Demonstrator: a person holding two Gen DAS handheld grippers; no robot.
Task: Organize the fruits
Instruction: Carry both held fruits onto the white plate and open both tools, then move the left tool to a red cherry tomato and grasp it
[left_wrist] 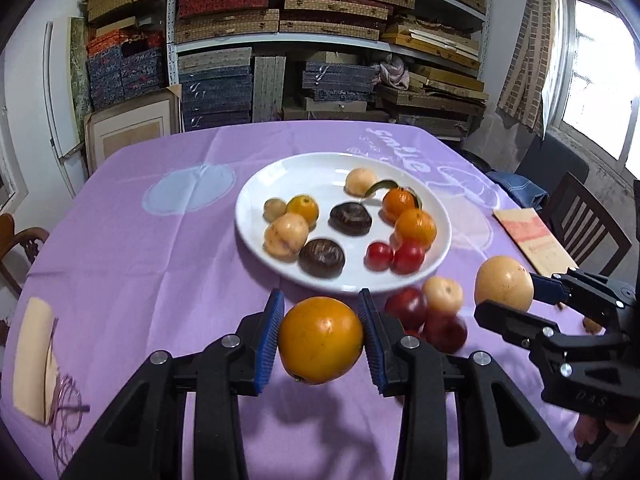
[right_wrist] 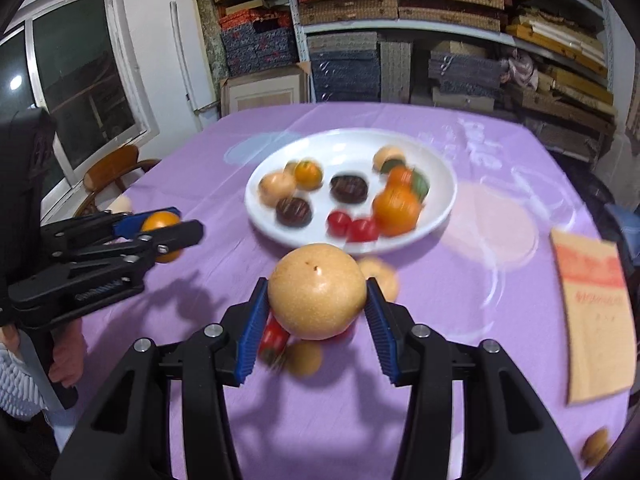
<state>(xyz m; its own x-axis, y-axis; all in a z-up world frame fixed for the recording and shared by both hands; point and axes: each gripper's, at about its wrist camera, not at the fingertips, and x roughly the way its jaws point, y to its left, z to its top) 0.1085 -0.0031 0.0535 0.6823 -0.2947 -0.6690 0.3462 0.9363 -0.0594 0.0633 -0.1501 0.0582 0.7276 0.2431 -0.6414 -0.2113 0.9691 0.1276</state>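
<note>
My left gripper (left_wrist: 321, 338) is shut on a large orange (left_wrist: 320, 340) and holds it above the purple cloth, in front of the white plate (left_wrist: 256, 236). My right gripper (right_wrist: 316, 312) is shut on a tan pear (right_wrist: 316, 290), also lifted; it shows in the left wrist view (left_wrist: 503, 283) at the right. The plate holds several fruits: oranges (left_wrist: 415, 227), red tomatoes (left_wrist: 408, 257), dark brown fruits (left_wrist: 321, 257) and tan fruits (left_wrist: 286, 235). Loose red apples (left_wrist: 406, 307) and a tan fruit (left_wrist: 442, 294) lie just before the plate.
A tan booklet (right_wrist: 592, 320) lies on the cloth at the right. Glasses (left_wrist: 66, 412) and a pale card (left_wrist: 34, 356) lie at the left. A small brown fruit (right_wrist: 595, 446) sits near the right table edge. Chairs and packed shelves surround the table.
</note>
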